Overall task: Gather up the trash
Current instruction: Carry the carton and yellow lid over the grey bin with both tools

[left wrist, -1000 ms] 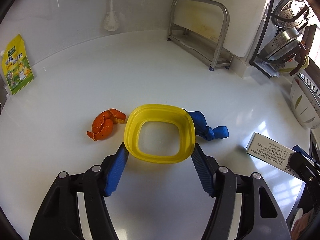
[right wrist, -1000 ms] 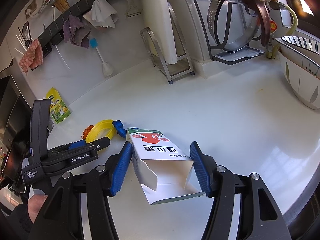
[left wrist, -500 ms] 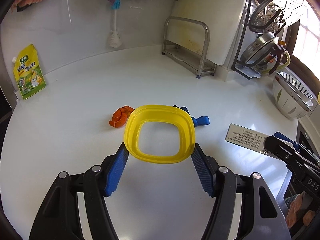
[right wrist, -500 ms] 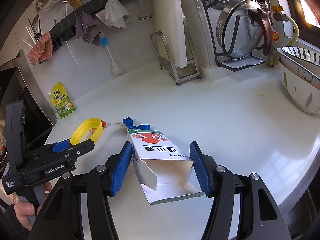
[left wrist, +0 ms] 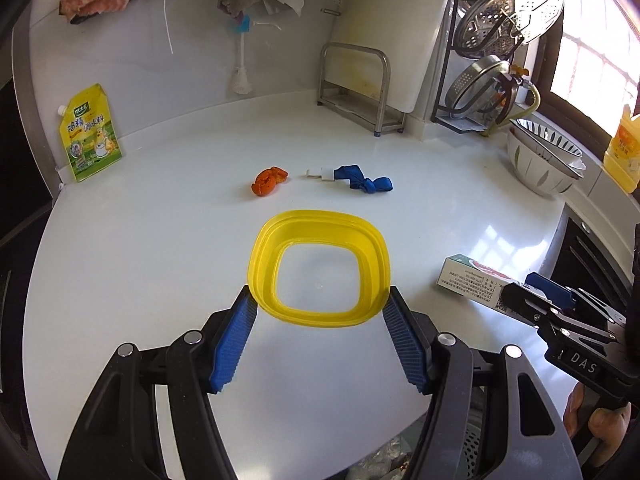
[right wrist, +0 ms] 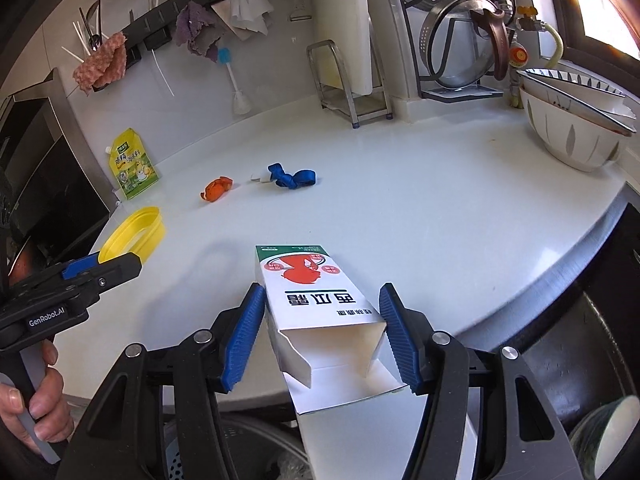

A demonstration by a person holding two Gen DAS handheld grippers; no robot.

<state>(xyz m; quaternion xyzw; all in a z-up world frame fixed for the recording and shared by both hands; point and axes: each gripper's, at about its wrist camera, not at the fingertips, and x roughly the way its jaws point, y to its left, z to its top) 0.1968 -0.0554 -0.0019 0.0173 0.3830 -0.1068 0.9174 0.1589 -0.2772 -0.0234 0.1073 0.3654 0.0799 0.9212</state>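
Observation:
My left gripper (left wrist: 318, 310) is shut on a yellow plastic ring lid (left wrist: 319, 267) and holds it above the front edge of the white counter (left wrist: 160, 240). My right gripper (right wrist: 322, 322) is shut on an open white carton (right wrist: 316, 300) with a red print, also held near the front edge. The carton (left wrist: 474, 278) and right gripper show at the right of the left wrist view; the lid (right wrist: 132, 234) and the left gripper (right wrist: 96, 266) show at the left of the right wrist view. An orange peel (left wrist: 270, 180) and a knotted blue rag (left wrist: 362, 178) lie mid-counter.
A yellow seasoning pouch (left wrist: 90, 132) leans on the back wall at the left. A metal rack (left wrist: 356, 88) with a cutting board stands at the back. Stacked bowls (left wrist: 544, 160) sit at the right. A bin with trash (left wrist: 384, 464) shows below the counter edge.
Both grippers have pulled back toward the front edge and risen, each still holding its item. The peel and blue rag now lie farther away on the counter.

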